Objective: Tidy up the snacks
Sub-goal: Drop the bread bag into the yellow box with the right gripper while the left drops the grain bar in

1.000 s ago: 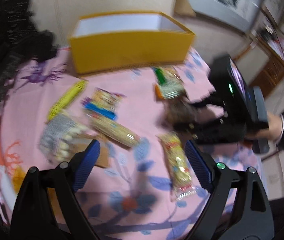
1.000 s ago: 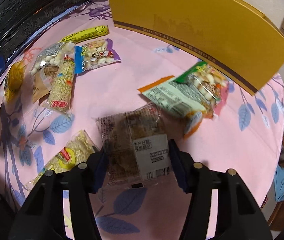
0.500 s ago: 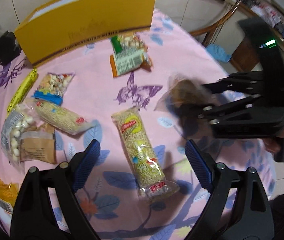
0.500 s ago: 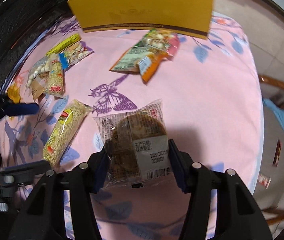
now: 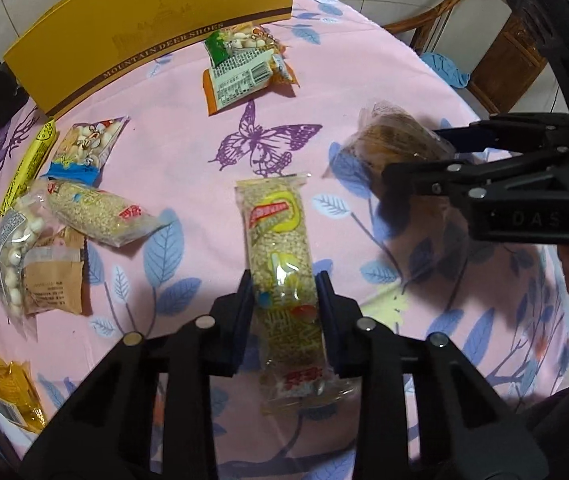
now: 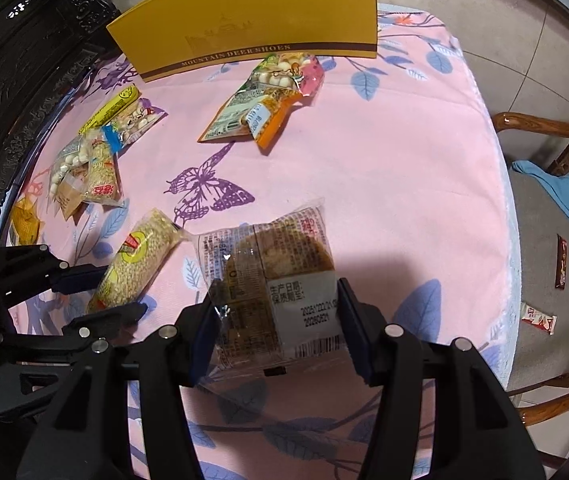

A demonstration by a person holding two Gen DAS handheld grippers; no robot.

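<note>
Left gripper [image 5: 286, 296] just closed onto the rice bar [image 5: 282, 264] at 6 o'clock, right gripper [image 6: 276, 316] is clamped on a brown cake pack [image 6: 272, 276], other snacks [image 5: 244, 68] sit toward 12 by the yellow box [image 5: 144, 28] reading "MOUNTAIN DEER SHOES".

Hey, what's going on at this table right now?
A person is sorting snacks on a pink tablecloth with a gripper in each hand. The left gripper has just been closing and now clamps a long rice-crisp bar that lies on the cloth. The right gripper holds a clear-wrapped brown cake. More packets lie loose to the left and near the yellow shoebox at the back.
</note>
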